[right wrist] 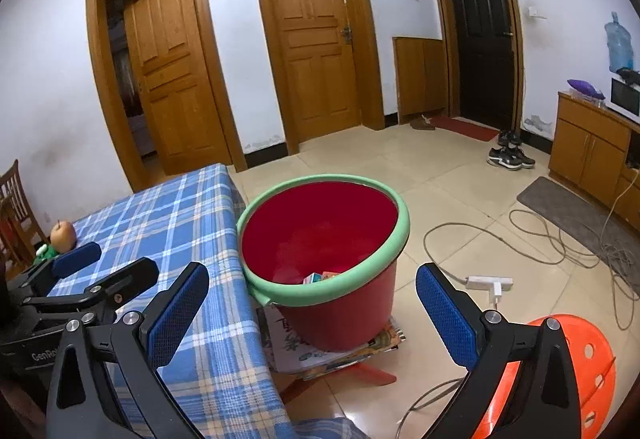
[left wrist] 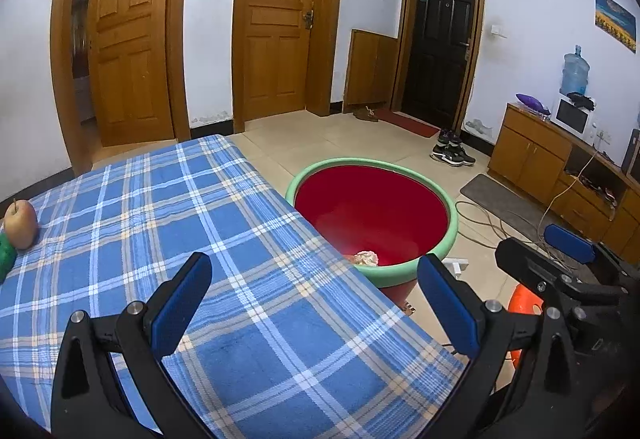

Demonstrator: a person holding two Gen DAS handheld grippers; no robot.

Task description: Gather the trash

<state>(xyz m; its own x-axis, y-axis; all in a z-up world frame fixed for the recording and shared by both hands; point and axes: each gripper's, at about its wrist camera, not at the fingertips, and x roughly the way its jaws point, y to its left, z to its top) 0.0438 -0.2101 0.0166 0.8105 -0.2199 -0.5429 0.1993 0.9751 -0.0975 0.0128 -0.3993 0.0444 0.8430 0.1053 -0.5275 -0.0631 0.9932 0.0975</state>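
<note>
We see a table in blue plaid cloth; an apple sits at its nine o'clock edge.

Red bucket green-rimmed, upright beside table, crumpled paper inside

I see a blue, white and tan plaid tablecloth. Just off its right edge stands a red bucket with a pale green rim. A yellow-brown apple sits at the cloth's far left edge. Both my grippers carry blue pads on black frames. The stool is orange.
</note>
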